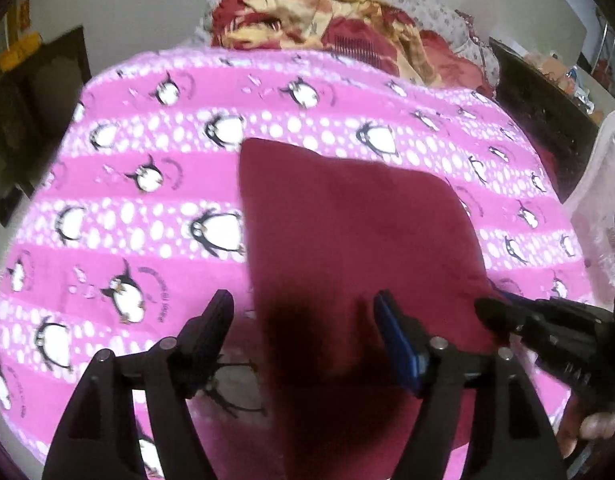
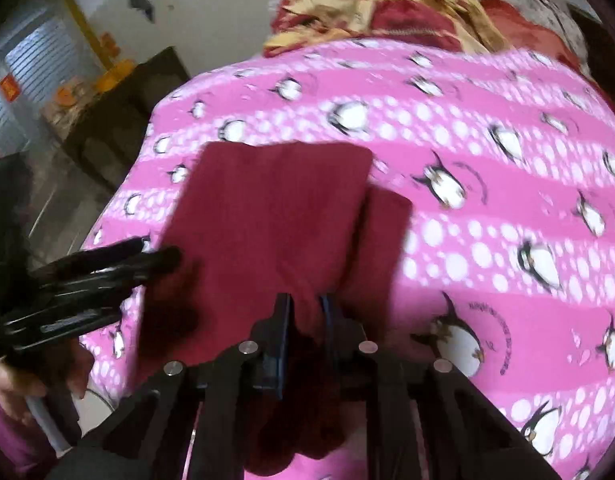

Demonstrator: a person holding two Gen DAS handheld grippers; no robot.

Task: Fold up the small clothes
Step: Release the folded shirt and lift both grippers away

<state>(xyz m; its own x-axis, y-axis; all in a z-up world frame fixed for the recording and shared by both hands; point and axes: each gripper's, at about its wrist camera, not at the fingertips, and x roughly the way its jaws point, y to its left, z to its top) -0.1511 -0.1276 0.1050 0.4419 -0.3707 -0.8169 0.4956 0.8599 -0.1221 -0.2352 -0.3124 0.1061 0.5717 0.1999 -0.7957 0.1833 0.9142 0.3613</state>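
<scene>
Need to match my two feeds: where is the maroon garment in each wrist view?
Left wrist: maroon garment centre to bottom, running down between the open left tongs.
Right wrist: centre-left, near edge pinched in the right tongs.
Shared landmark: pink penguin blanket.

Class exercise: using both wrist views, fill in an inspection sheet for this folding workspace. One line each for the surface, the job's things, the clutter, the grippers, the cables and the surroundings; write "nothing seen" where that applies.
Surface: pink penguin blanket spread flat over the work area.
Job's things: dark red garment lying on the blanket, its near edge lifted.
Clutter: crumpled red and yellow cloth heaped beyond the blanket's far edge.
Grippers: left gripper has its jaws apart, with the garment's near part between them but not pinched; right gripper has its jaws closed on the garment's near edge.
Cables: nothing seen.
Surroundings: dark cabinet on the left, pale wall behind, white basket on the right.
</scene>
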